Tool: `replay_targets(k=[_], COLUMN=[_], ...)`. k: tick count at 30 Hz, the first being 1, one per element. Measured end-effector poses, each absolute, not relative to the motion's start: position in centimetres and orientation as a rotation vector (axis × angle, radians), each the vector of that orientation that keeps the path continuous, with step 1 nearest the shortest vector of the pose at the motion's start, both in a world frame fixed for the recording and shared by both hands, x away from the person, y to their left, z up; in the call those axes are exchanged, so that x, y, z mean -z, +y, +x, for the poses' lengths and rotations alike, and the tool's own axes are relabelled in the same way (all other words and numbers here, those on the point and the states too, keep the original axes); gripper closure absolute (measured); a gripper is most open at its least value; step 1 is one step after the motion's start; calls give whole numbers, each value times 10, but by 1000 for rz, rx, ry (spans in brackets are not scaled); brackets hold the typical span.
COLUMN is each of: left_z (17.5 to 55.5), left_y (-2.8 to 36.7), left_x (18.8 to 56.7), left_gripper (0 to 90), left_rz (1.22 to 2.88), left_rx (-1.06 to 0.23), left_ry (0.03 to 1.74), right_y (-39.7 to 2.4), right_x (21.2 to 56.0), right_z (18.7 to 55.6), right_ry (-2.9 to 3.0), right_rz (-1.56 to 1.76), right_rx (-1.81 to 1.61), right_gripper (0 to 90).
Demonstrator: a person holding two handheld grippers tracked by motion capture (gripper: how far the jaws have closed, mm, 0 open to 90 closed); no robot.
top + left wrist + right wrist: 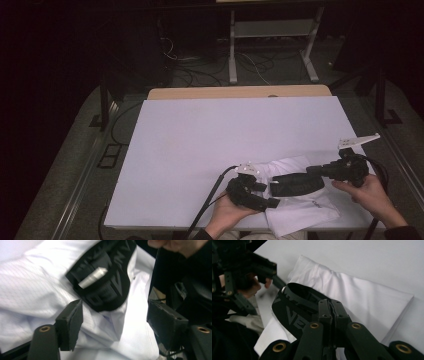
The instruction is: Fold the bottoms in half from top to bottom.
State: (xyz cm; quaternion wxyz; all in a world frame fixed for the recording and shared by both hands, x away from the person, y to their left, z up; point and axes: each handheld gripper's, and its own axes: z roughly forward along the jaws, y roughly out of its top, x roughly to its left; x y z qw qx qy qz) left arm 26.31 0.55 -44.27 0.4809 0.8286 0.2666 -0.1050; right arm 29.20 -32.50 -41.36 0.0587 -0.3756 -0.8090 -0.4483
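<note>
I have the right gripper [331,305] clenched on the black strap [296,183], which lies across the folded white cloth [300,212] at the near right of the table [200,145]; the left gripper [115,322] stands released, jaws apart over the cloth just short of the strap's free end, nothing between the pads. To do this step well, I judge the right grip should hold the strap taut and level; the left should re-grip the strap alone, clear of the metal piece [93,277] and without pinching cloth.
</note>
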Motion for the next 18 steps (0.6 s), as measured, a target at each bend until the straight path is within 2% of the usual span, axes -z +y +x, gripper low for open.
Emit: replay_targets(k=[8,18], left_z=[273,281], left_y=[7,12], left_x=[434,434], left_gripper=[150,64], left_rz=[1993,1961], left_rx=[206,191], left_ry=[654,690], right_y=[-330,-337], right_x=[416,418], right_z=[283,267], right_ry=[-2441,-2441], right_rz=[-1107,-1027], right_rx=[1335,1293], right_gripper=[855,851])
